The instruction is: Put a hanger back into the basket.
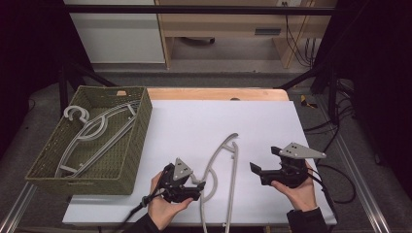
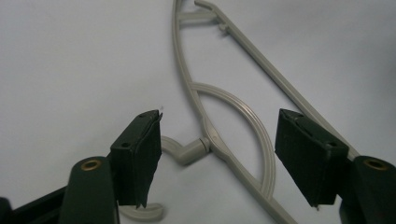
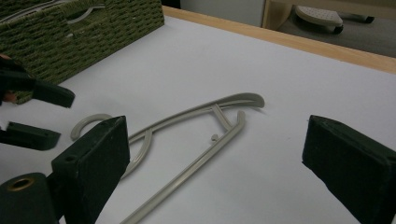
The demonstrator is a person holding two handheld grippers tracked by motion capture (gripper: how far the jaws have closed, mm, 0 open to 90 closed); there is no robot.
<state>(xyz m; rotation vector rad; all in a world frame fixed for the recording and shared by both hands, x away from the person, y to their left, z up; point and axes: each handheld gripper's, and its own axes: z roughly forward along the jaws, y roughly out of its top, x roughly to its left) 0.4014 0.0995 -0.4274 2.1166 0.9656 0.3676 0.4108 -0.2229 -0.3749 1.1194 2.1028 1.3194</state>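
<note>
On the white table (image 1: 218,121), largest to smallest:

Table: white sheet over a wooden top, wood edge showing at the far side. Work area in the near middle.

Basket (image 1: 131,145): green woven, far left, partly off the sheet. Two grey hangers inside (image 1: 97,133), overlapping, hooks toward the far left corner. Likely the drop point.

Loose hanger (image 1: 232,167): flat on the sheet between the two hands, long axis running near-to-far, near end past the table edge. Hook (image 2: 184,150) on its left side, pointing at the left hand.

Right gripper (image 1: 265,160): right of the loose hanger, well apart from it, held level and aimed left. Jaws wide apart, nothing between.

Left gripper (image 1: 197,182): just at the hook. Jaws apart, straddling the hook neck and the inner curved rib (image 2: 247,116); pads (image 2: 147,154) not pressing yet. No grip.

Step in hand (judgement): left-hand grasp at the neck.

How to do well:
- Lower until pads sit level with the plastic, not above it.
- Centre on the neck joint, thickest spot, least likely to twist.
- Avoid catching shoulder bar and rib together; uneven clamp.
- Close squarely, then lift slightly before swinging toward basket.
- Risk: thin flat plastic, pads may skate over and push it along the sheet.
</note>
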